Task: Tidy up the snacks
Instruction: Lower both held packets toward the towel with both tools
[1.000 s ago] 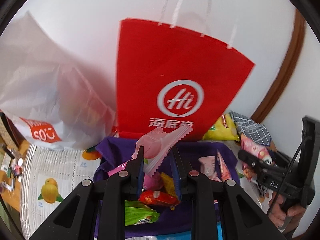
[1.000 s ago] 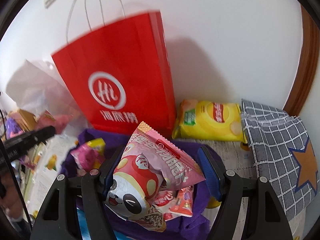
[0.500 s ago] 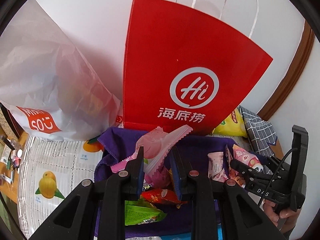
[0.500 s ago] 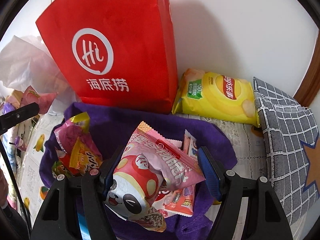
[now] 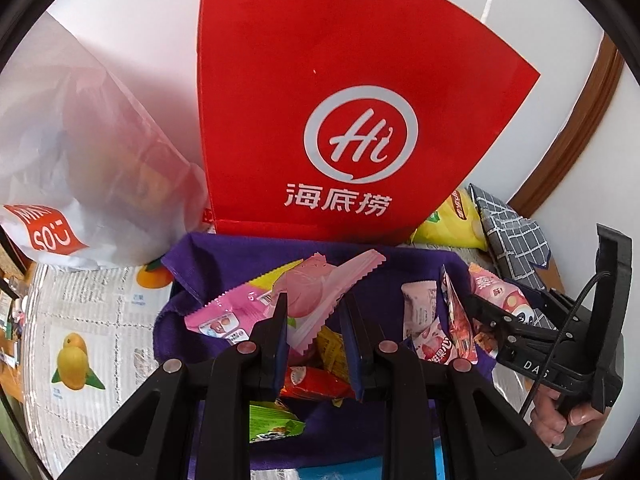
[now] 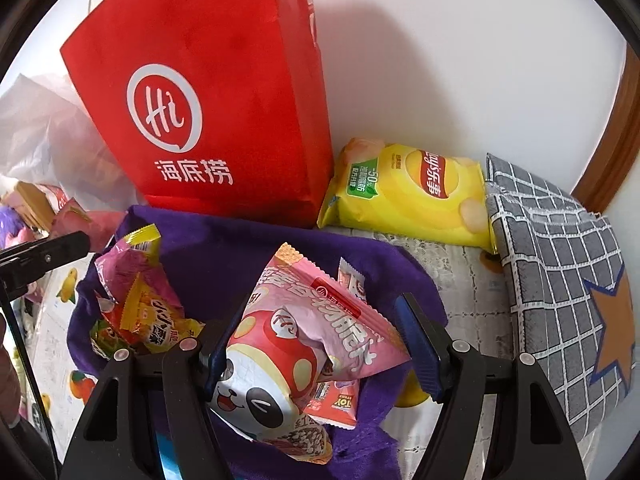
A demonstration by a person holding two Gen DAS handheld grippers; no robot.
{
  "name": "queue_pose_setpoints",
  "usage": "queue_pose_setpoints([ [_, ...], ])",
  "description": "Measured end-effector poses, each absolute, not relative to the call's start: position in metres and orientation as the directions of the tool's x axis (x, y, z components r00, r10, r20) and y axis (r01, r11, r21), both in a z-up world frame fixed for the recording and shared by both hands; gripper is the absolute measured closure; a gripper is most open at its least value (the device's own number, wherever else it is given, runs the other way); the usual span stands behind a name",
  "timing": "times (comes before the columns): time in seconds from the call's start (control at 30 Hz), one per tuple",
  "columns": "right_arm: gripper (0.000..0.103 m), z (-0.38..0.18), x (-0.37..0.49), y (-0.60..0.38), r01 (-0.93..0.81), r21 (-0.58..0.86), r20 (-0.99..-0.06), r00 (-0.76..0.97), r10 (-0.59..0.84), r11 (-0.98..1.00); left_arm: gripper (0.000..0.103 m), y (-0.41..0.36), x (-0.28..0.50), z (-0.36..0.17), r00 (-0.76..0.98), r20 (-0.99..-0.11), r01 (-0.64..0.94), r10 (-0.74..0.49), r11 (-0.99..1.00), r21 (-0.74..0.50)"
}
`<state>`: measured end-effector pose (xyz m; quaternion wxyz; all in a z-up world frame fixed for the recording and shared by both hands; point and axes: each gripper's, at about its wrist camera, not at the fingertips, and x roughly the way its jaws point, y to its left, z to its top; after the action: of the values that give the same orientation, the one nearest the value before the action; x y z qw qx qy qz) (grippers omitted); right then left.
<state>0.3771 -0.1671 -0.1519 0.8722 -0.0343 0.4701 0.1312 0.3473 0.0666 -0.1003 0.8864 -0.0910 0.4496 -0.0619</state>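
My left gripper (image 5: 314,326) is shut on a pale pink snack packet (image 5: 320,300) and holds it just above a purple cloth bin (image 5: 224,260) that holds several snack packs. My right gripper (image 6: 320,332) is shut on a pink panda-print snack bag (image 6: 304,344), low over the same purple bin (image 6: 224,252). The right gripper also shows in the left wrist view (image 5: 492,320), at the bin's right side. Loose packets (image 6: 140,300) lie in the bin's left part.
A tall red paper bag (image 5: 340,100) stands against the wall right behind the bin. A white plastic bag (image 5: 80,152) sits at the left. A yellow chip bag (image 6: 412,192) and a grey checked cloth (image 6: 560,280) lie at the right.
Both grippers have moved forward and down toward the purple bin with their packets still held. The red bag looms larger.
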Motion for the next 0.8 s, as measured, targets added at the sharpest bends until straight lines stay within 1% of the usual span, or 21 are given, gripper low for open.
queue_pose_setpoints([
  [0.23, 0.031, -0.156, 0.378, -0.160, -0.291, 0.052, -0.841, 0.502, 0.199, 0.955, 0.080, 0.061, 0.352, -0.108, 0.551, -0.800, 0.042, -0.236, 0.966, -0.256],
  [0.53, 0.031, -0.170, 0.380, -0.151, -0.319, 0.023, -0.867, 0.466, 0.178, 0.947, 0.080, 0.049, 0.360, -0.126, 0.504, -0.839, 0.030, -0.203, 0.975, -0.218],
  [0.63, 0.030, -0.176, 0.383, -0.149, -0.321, 0.033, -0.874, 0.450, 0.183, 0.946, 0.080, 0.046, 0.359, -0.128, 0.503, -0.841, 0.032, -0.197, 0.977, -0.210],
  [0.8, 0.030, -0.178, 0.382, -0.147, -0.322, 0.009, -0.879, 0.448, 0.161, 0.947, 0.079, 0.042, 0.360, -0.131, 0.489, -0.854, 0.035, -0.180, 0.982, -0.187],
])
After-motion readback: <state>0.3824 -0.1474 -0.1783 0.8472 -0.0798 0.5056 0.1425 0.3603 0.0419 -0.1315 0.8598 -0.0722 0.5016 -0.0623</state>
